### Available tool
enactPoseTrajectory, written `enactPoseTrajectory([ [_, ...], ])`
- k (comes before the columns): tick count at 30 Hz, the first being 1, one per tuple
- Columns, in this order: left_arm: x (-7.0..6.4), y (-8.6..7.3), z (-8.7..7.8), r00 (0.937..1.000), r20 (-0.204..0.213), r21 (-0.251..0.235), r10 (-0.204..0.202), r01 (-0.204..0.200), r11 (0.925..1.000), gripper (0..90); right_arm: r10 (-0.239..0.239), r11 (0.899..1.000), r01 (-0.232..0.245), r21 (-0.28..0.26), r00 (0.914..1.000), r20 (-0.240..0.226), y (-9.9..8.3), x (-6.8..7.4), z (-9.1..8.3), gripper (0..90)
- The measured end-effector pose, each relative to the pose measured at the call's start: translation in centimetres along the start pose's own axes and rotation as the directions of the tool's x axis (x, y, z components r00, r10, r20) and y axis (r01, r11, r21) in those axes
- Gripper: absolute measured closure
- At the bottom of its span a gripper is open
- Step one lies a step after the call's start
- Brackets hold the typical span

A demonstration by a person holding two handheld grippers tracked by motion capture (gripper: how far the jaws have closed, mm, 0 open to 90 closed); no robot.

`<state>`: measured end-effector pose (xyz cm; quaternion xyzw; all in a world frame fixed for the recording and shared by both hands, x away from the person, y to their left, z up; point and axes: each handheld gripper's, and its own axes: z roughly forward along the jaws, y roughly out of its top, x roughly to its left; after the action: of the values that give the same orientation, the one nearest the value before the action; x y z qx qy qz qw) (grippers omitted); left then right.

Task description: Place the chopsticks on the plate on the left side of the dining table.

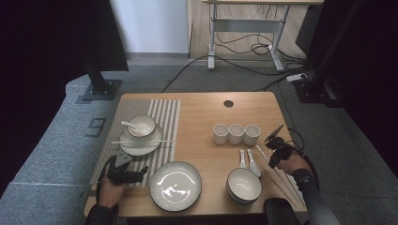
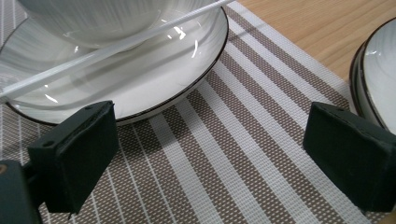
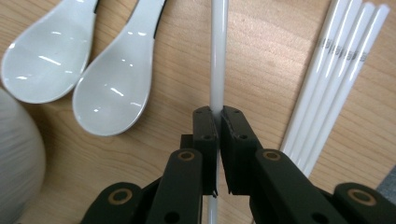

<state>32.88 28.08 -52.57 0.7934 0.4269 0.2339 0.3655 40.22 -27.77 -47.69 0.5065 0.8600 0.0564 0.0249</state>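
Observation:
On the right side of the table, my right gripper (image 3: 218,114) is shut on one white chopstick (image 3: 218,56) that lies on the wood. In the high view this gripper (image 1: 273,158) sits just right of two white spoons (image 1: 248,161). Several more chopsticks (image 3: 336,74) lie to its right. My left gripper (image 1: 127,166) stands open, low over the striped placemat (image 2: 243,140), with nothing between its pads (image 2: 74,154). Just beyond it is a small plate (image 2: 140,79) carrying a bowl (image 2: 93,18), with a chopstick (image 2: 107,49) laid across them.
A large plate (image 1: 175,185) lies near the front edge, right of my left gripper. Stacked bowls (image 1: 243,185) sit below the spoons. Three white cups (image 1: 236,133) stand in a row at mid-table. A spoon (image 1: 127,124) rests in the far-left bowl.

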Motion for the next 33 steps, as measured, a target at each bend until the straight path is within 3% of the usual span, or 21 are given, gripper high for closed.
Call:
enactPoseTrajectory([
  [15,-0.3,0.8,-0.2,0.9974,0.072,-0.004,-0.007,0.007,1.0,0.0,-0.071,0.997,0.071,-0.041,0.9974,0.01,0.5,1.1,-2.6,85.0],
  [20,-0.6,1.4,-0.4,0.9954,0.095,-0.008,0.01,-0.009,0.9999,0.0,-0.106,0.993,0.106,-0.05,0.9942,0.018,0.7,1.7,-3.5,85.0],
  [33,-1.5,2.7,-0.4,0.9818,0.18,0.002,0.061,-0.062,0.998,0.0,-0.191,0.979,0.192,-0.063,0.9814,0.017,1.8,3.6,-5.0,85.0],
])
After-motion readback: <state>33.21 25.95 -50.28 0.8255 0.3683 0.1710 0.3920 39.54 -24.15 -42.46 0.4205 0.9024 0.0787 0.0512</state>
